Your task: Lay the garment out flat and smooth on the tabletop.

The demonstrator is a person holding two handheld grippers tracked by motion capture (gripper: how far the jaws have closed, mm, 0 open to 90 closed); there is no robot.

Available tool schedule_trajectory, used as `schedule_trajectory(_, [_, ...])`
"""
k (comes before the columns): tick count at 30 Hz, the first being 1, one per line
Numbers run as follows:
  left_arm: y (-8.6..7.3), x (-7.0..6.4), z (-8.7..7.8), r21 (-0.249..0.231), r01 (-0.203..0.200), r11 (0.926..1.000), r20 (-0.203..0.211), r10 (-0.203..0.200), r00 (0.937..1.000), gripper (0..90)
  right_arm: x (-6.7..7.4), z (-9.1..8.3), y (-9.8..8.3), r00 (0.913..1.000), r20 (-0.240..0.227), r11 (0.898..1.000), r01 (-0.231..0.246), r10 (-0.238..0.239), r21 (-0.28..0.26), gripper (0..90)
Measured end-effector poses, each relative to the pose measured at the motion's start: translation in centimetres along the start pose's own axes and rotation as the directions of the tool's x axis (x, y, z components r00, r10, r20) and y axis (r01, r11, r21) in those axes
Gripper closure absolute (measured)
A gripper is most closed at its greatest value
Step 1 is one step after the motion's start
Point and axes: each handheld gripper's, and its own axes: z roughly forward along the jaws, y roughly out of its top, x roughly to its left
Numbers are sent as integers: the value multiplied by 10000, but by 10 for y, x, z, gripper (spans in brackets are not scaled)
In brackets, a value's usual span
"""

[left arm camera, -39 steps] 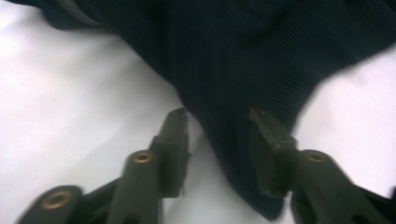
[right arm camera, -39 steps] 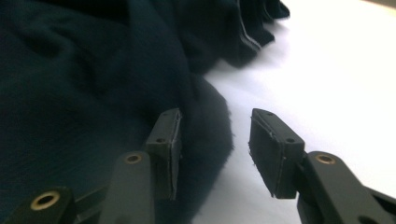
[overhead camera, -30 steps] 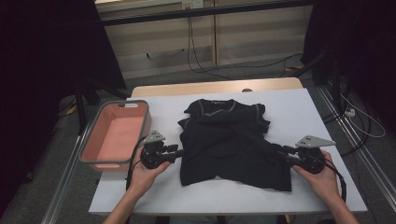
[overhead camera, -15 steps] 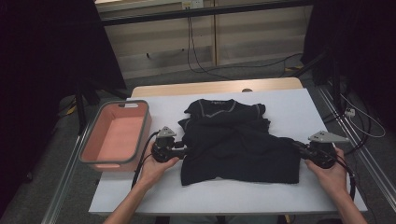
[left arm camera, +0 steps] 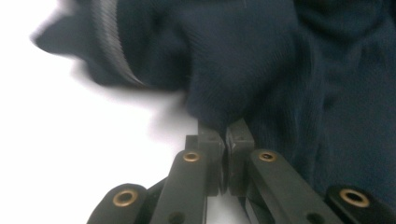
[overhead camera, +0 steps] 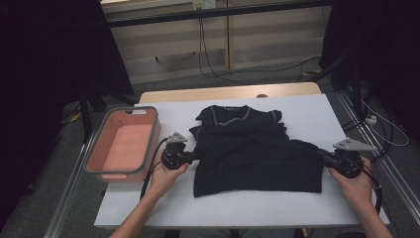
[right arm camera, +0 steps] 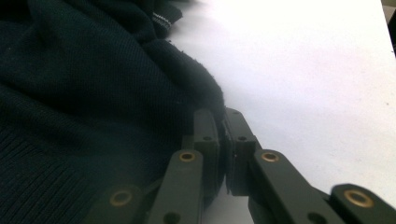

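Dark knitted short-sleeved top (overhead camera: 252,153) pinched at both side edges by 2 clamped grippers, left (overhead camera: 194,157) and right (overhead camera: 322,154); next, probably lifting evenly to fold.

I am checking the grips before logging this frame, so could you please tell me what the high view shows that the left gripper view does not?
High view: the whole dark shirt spread on the white table, the pink bin beside it, both hands, and the right gripper at the shirt's other side edge.

Left gripper view: the left gripper up close, jaws pinched shut on a fold of dark knit, and a grey-striped cuff.

Both: the shirt, the white table surface, and the left gripper at the shirt's edge.
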Motion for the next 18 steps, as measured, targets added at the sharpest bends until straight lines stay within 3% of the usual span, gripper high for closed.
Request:
schedule_trajectory(4, [11,7,-19,-527,136,9985,-502,-163,9986,885,1,0,2,10000,-31,10000,-58,58,-57,853])
schedule_trajectory(10, [30,8,-19,-452,-25,9990,-1262,-32,9920,887,0,0,4,9999,172,10000,6,-4,-94,854])
schedule_trajectory(13, [32,10,-10,-618,18,9981,-921,-75,9957,883,-5,0,6,9978,661,9999,86,-78,-127,857])
schedule_trajectory(15, [30,10,-4,-568,26,9984,-806,-71,9967,847,-11,1,6,9967,799,9999,-117,125,-107,858])
schedule_trajectory(18, [26,6,0,-315,-296,9991,-932,266,9953,666,-19,4,4,9949,978,9996,-268,264,23,858])
